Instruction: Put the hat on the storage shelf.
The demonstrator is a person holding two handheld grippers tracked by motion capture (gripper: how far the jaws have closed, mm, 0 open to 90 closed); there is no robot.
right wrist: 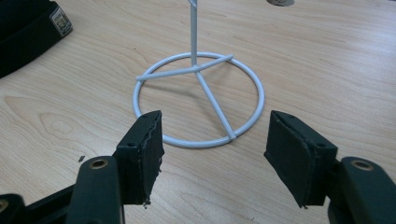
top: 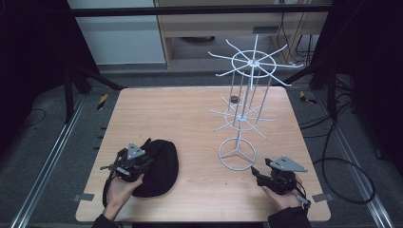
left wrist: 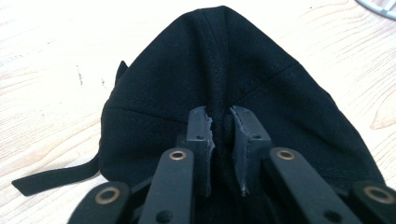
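A black cap [top: 159,166] lies on the wooden table [top: 166,114] near its front left. My left gripper [top: 147,164] rests on the cap's left side. In the left gripper view the cap [left wrist: 224,70] spreads out ahead, and my left gripper [left wrist: 223,119] is shut on a raised seam fold of its fabric. A black strap [left wrist: 51,179] trails from the cap onto the wood. My right gripper [top: 255,171] sits at the front right, open, with nothing between its pads [right wrist: 215,121]. It faces the ring base [right wrist: 198,70] of a white wire stand [top: 247,95].
The wire stand's ring base [top: 236,154] sits just left of my right gripper, and its two tiers of spokes spread above the table's back right. A small dark round object [top: 234,99] lies behind the stand. Part of the cap [right wrist: 28,28] appears in the right gripper view.
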